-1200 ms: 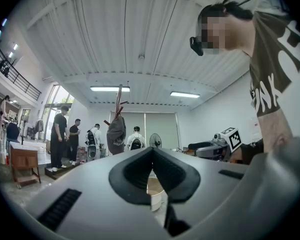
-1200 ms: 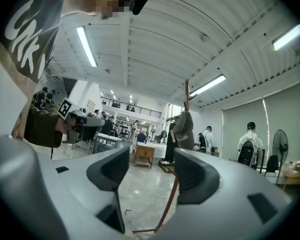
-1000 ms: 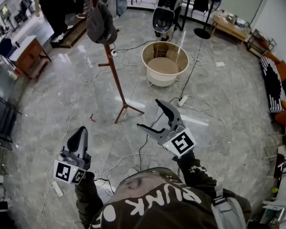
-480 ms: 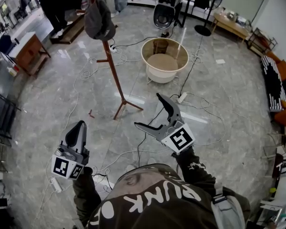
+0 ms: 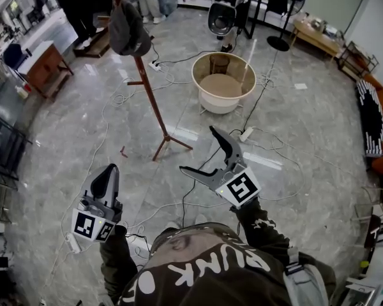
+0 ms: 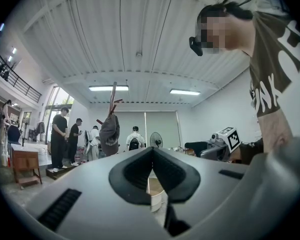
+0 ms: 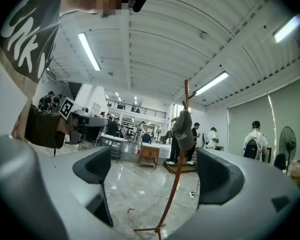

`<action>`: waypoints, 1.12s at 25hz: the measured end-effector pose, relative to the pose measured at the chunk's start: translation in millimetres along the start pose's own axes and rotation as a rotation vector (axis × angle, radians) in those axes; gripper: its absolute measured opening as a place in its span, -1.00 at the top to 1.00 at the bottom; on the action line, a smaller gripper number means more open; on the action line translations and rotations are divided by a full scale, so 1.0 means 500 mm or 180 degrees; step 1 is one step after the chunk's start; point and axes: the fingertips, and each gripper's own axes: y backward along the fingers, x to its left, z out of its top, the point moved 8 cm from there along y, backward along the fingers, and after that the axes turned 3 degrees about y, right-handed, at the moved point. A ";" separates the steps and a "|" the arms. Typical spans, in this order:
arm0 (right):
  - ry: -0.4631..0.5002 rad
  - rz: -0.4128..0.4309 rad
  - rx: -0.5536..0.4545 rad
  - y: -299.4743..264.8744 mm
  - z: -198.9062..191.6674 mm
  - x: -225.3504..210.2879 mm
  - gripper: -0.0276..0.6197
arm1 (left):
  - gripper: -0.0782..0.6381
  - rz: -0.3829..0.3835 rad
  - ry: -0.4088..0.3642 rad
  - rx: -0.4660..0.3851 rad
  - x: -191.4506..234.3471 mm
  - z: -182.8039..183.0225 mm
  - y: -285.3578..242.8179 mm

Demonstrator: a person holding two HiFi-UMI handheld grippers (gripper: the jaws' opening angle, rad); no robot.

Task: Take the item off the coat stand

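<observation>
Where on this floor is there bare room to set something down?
Bare floor lies well right of the tub, toward the sofa, and left of the coat stand, toward the wooden cabinet. Cables crowd the tub and the stand's foot.

Left hand-held gripper point(image 5: 107, 173) — jaws together; right hand-held gripper point(image 5: 198, 150) — jaws wide apart; both held out front.

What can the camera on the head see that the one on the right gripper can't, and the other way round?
Only the head view shows the round beige tub standing on the floor beyond the stand. Only the right gripper view shows the ceiling strip lights and an upper balcony railing. Both show the wooden coat stand with the grey cap hanging on it, and the right gripper with its jaws apart and nothing between them.
</observation>
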 end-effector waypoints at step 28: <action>-0.0033 -0.0169 0.0170 -0.160 -0.059 -0.149 -0.69 | 0.77 -0.0137 0.0103 -0.0055 0.183 -0.052 -0.170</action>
